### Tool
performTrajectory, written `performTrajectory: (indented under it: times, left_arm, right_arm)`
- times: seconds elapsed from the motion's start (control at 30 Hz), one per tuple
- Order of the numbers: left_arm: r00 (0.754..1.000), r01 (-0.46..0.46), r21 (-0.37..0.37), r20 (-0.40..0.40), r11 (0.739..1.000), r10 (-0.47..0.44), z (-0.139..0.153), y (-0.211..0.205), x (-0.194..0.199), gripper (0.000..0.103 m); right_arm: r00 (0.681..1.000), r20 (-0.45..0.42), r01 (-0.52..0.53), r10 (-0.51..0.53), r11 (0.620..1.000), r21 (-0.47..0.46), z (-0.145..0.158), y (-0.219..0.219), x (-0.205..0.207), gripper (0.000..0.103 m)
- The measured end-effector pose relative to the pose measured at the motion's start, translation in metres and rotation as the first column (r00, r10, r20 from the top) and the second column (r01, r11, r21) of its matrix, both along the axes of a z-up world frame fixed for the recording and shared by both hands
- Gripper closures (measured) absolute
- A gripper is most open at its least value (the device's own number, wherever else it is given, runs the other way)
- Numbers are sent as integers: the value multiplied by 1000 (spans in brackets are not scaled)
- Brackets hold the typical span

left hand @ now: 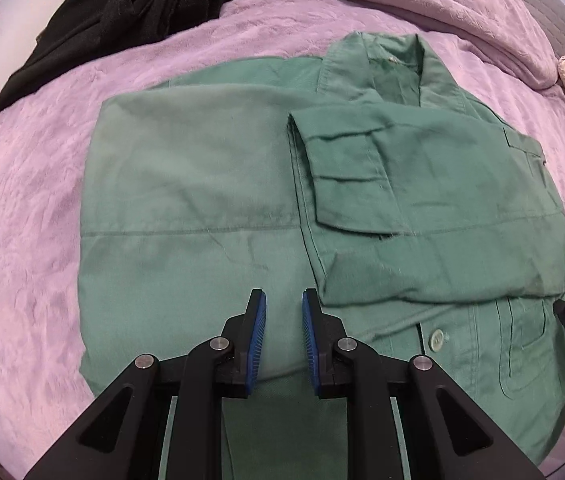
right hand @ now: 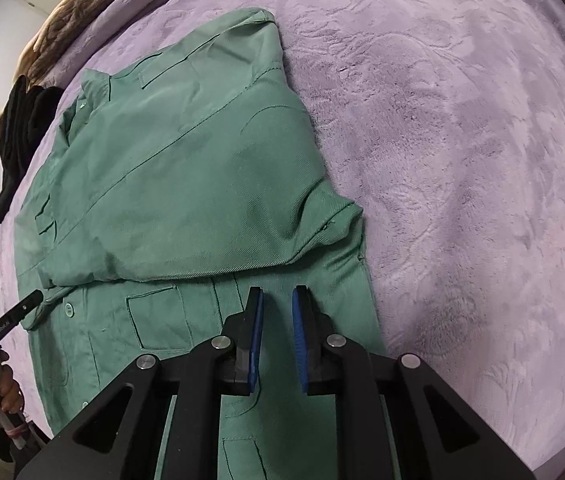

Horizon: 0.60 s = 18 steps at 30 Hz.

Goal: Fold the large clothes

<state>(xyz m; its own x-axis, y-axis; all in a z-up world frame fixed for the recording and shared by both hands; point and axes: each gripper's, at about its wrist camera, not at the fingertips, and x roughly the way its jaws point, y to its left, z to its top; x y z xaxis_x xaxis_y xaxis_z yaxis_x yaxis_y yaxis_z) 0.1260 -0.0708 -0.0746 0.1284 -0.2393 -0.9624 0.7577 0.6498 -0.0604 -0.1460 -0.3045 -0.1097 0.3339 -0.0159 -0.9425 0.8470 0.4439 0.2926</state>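
Green cotton work jacket (left hand: 222,184) lies partly folded on a lilac plush blanket (left hand: 22,220), collar at the far end, both sleeves folded in across the body. Left gripper (left hand: 284,312) points steeply down over the jacket's lower part, blue pads a narrow gap apart w/ nothing between them. Right gripper (right hand: 277,308) likewise over the hem near the jacket's right edge, pads slightly apart, nothing gripped. Black crumpled garment (left hand: 122,12) sits at the far left, apart from the jacket.
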Motion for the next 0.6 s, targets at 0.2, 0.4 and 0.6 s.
performTrajectory:
  times: [0.2, 0.4, 0.6]
  left_arm:
    - [999, -37, 32, 2, 999, 37, 0, 13, -10, 0]
    - [997, -63, 29, 41, 998, 62, 12, 29, -12, 1]
    - [984, -165, 37, 69, 986, 162, 13, 60, 16, 1]
  right_arm:
    - [1000, -4, 2, -2, 1000, 14, 3, 5, -1, 86]
    - [1000, 16, -1, 0, 999, 41, 8, 13, -2, 56]
    - [998, 24, -62, 61, 998, 33, 18, 31, 9, 48]
